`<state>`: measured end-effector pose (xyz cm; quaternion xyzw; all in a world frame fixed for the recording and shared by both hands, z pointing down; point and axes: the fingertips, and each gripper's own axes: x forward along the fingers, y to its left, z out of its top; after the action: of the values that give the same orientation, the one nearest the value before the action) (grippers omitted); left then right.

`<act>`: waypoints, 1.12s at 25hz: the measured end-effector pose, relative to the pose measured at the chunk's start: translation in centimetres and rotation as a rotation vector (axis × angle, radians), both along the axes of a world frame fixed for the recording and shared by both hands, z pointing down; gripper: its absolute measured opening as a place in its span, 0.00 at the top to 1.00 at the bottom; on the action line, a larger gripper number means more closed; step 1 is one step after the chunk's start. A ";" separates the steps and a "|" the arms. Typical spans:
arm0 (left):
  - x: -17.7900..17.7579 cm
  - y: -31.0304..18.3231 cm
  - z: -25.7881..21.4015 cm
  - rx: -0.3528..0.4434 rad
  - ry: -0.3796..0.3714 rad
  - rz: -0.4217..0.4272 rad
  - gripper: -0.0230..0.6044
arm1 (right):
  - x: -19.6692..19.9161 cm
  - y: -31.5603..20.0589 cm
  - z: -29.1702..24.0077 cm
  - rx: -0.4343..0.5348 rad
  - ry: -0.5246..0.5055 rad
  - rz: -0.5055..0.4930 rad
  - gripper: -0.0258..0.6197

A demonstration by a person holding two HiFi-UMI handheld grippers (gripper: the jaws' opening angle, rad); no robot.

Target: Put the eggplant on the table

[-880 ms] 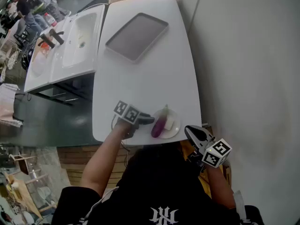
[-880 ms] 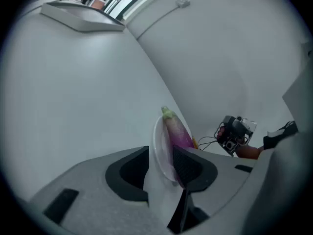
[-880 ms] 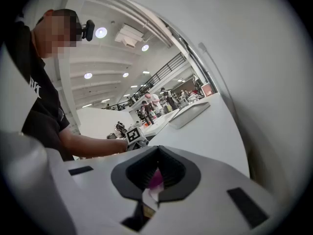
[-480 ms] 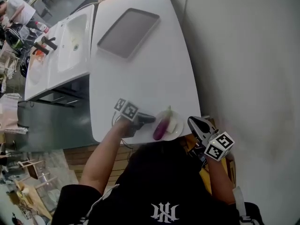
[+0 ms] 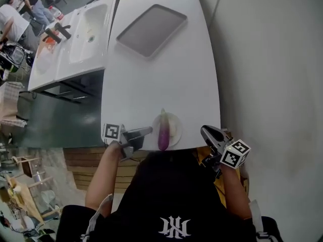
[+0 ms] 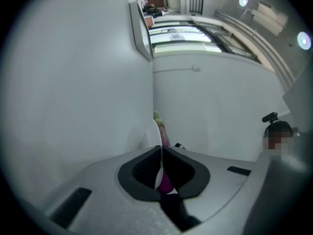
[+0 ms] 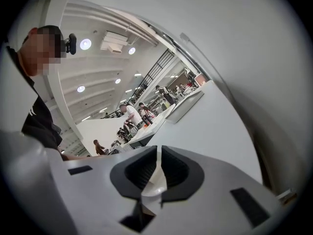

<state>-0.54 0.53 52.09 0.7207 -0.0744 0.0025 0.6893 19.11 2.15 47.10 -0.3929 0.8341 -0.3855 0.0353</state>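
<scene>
A purple eggplant (image 5: 162,133) with a green stem lies on a small white plate (image 5: 174,125) at the near edge of the white table (image 5: 161,74). My left gripper (image 5: 149,130) lies level just left of the plate, rolled on its side, jaws shut with nothing between them. In the left gripper view the plate (image 6: 149,137) and eggplant (image 6: 163,132) stand just beyond the left gripper (image 6: 160,148). My right gripper (image 5: 204,130) hovers shut and empty off the table's near right corner. In its own view the right gripper (image 7: 157,150) looks along the tabletop.
A dark grey tray (image 5: 151,29) lies at the far end of the table. A white sink unit (image 5: 88,32) stands to the left, with people beyond it. A wall (image 5: 272,59) runs close along the table's right side.
My left gripper has drawn back to the left of the plate and rolled onto its side. The eggplant still lies on the plate. The right gripper has hardly moved.
</scene>
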 end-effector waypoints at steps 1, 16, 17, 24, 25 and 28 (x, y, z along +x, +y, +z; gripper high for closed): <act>-0.6 -0.1 -0.4 0.012 0.032 -0.034 0.94 | -0.6 -0.2 0.0 0.001 0.002 -0.013 0.95; -4.1 -1.3 -12.8 0.188 0.394 -0.233 0.94 | -6.4 -3.2 -5.8 -0.081 -0.308 -0.145 0.70; -4.2 -1.3 -13.3 0.195 0.398 -0.235 0.94 | -6.6 -3.3 -6.2 -0.083 -0.316 -0.147 0.70; -4.9 0.1 -14.8 0.204 0.425 -0.253 0.94 | -9.9 -2.0 -4.6 -0.176 -0.298 -0.210 0.73; -5.0 0.3 -14.4 0.200 0.424 -0.256 0.94 | -10.4 -1.8 -4.3 -0.188 -0.326 -0.214 0.74; -5.3 0.5 -13.5 0.190 0.424 -0.263 0.94 | -11.2 -1.5 -4.0 -0.211 -0.403 -0.217 0.80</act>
<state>-5.83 1.02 38.59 0.7507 -0.0213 -0.2454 0.6130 7.94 0.64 43.08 -0.2179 0.8027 -0.5425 0.1180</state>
